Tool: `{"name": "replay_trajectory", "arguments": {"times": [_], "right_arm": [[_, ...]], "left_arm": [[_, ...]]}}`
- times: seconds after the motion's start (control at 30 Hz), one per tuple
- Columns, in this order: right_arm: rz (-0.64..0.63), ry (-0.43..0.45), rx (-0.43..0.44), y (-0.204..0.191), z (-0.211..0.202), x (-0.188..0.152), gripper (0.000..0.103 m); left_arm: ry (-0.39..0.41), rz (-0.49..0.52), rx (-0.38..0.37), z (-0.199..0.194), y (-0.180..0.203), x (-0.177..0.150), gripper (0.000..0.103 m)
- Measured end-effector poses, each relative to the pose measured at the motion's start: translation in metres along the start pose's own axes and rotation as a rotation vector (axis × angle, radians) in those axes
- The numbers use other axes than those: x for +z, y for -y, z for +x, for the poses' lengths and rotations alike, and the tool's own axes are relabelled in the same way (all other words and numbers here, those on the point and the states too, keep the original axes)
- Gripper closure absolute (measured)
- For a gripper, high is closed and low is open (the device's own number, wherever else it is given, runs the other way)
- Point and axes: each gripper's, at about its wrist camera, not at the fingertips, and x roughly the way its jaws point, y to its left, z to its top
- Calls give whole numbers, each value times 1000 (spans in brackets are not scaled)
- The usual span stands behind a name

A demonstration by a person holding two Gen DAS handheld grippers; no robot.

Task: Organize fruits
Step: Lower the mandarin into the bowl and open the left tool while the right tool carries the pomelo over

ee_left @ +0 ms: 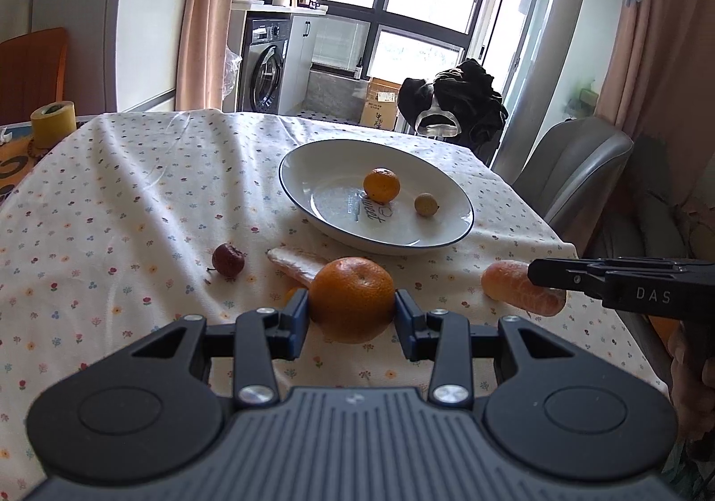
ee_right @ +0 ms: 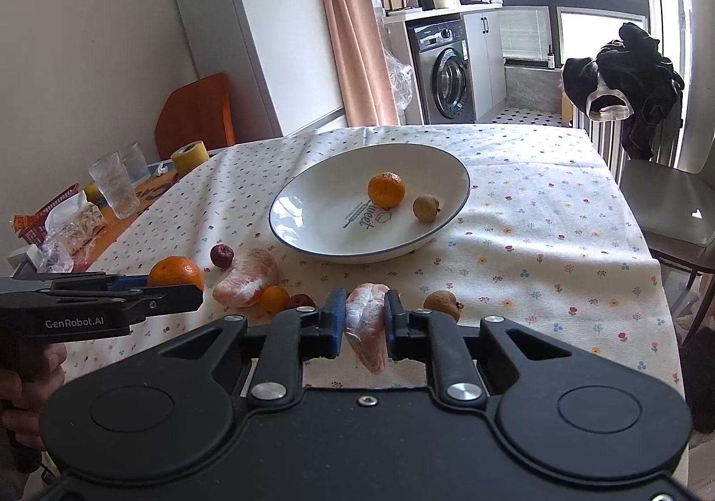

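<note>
My left gripper (ee_left: 351, 306) is shut on a whole mandarin (ee_left: 351, 291), low over the flowered tablecloth. My right gripper (ee_right: 365, 315) is shut on a peeled citrus piece (ee_right: 366, 304), held edge-on between the blue pads (ee_right: 335, 317). Beyond both sits a white plate (ee_left: 313, 152) with a dark rim, holding a small mandarin (ee_left: 381, 185) and a longan (ee_left: 424, 204). From the right wrist view, the left gripper (ee_right: 196, 291) enters at the left with its mandarin (ee_right: 175, 273). The right gripper (ee_left: 536, 273) shows at the right edge of the left wrist view.
Loose on the cloth: another peeled citrus piece (ee_right: 246, 277), a tiny orange fruit (ee_right: 275, 299), two red dates (ee_right: 222, 255) (ee_right: 300, 301) and a longan (ee_right: 442, 305). Glasses (ee_right: 114, 188), a yellow tape roll (ee_right: 190, 157) and clutter stand at the left. A grey chair (ee_right: 670, 206) is at the right.
</note>
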Motion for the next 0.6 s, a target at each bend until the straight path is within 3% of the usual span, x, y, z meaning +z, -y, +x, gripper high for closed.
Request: {"name": "replay_trajectory", "arguments": {"times": [0.6], "right_arm": [[-39, 47, 22, -2, 18, 39, 87]], "left_arm": [[38, 14, 9, 14, 0, 36, 65]]}}
